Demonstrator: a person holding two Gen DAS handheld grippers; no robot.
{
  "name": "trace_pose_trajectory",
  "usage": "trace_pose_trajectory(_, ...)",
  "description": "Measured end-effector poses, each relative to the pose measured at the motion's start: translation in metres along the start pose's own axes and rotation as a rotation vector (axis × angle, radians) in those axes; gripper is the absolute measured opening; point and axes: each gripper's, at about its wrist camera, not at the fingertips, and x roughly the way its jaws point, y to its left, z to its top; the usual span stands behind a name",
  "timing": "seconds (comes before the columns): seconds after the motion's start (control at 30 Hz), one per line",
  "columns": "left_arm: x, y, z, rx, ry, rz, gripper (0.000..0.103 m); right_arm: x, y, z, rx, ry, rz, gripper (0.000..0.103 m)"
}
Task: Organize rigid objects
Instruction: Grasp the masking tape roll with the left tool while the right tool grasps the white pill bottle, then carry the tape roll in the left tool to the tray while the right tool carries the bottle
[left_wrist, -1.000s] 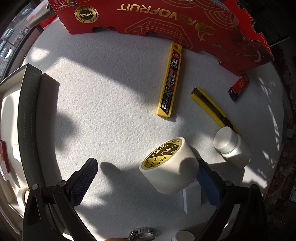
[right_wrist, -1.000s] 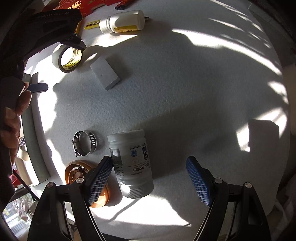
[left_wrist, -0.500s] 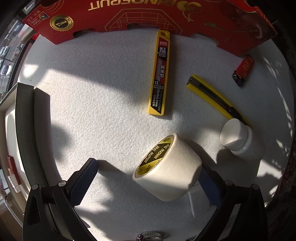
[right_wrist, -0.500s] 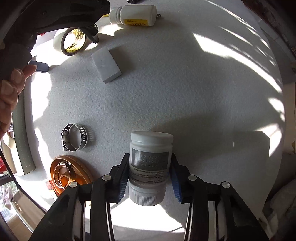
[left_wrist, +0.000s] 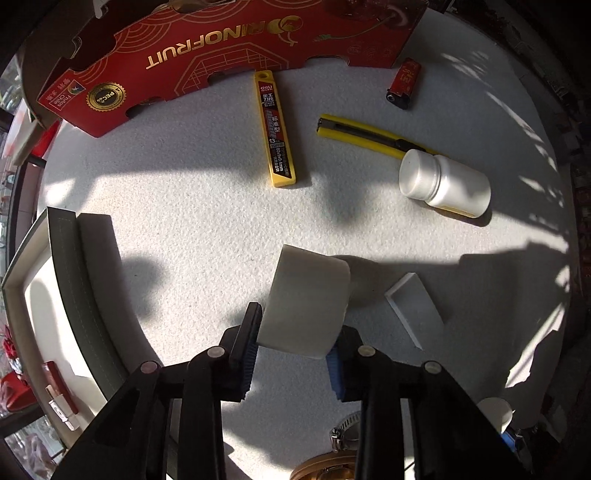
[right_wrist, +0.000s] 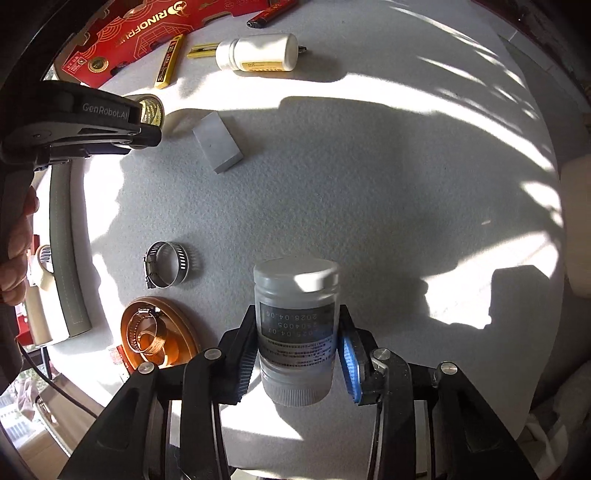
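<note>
1. White felt-like table cover (left_wrist: 192, 221) lies under everything, streaked with hard sunlight and shadow.
2. The left gripper (left_wrist: 295, 347) has its black and blue pads pressed on the sides of a cream roll of masking tape (left_wrist: 306, 302); the jaws are clamped onto the roll.
3. Just right of the roll lies a small grey rectangular block (left_wrist: 413, 306), apart from it.
4. Farther up the left view lie a yellow box of knife blades (left_wrist: 275, 129) and a yellow and black utility knife (left_wrist: 365, 138), whose far end is hidden by a white plastic bottle with a ribbed cap (left_wrist: 447, 182) lying on its side.
5. A red lighter (left_wrist: 404, 83) sits near the edge of a red printed cardboard tray (left_wrist: 207, 48) at the top.
6. The right gripper (right_wrist: 297, 354) is closed around the labelled middle of a grey translucent jar with a white lid (right_wrist: 297, 325), a pad on each side of it.
7. To the left of that jar, in the right wrist view, a steel hose clamp (right_wrist: 166, 264) lies on the cover, and a second clamp rests inside a round orange-brown lid (right_wrist: 159, 336) near the table edge.
8. A grey-rimmed box (left_wrist: 74, 295) stands at the left edge of the table.
9. A hand (right_wrist: 16, 254) grasps the left gripper's handle at the left border.
</note>
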Motion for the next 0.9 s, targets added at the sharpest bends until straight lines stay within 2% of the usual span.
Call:
trace_pose_trajectory(0.1,-0.008,0.004,-0.023,0.036,-0.008,-0.001,0.035,-0.002,-0.003,-0.008,0.009,0.005,0.002,0.041)
trace_pose_trajectory(0.23,-0.020,0.001,-0.044,0.054,-0.014,-0.032,0.035,-0.005,-0.008,-0.020,0.025,0.013,0.001,0.041)
trace_pose_trajectory(0.6,-0.053,-0.002,-0.114,0.185,-0.026,-0.097,0.035,-0.023,-0.004,-0.058,0.055,0.008,-0.014,0.041)
trace_pose_trajectory(0.9,-0.073,0.029,-0.153,0.235,-0.062,-0.125,0.035,-0.049,0.007,-0.057,0.055,-0.046,-0.048,0.041)
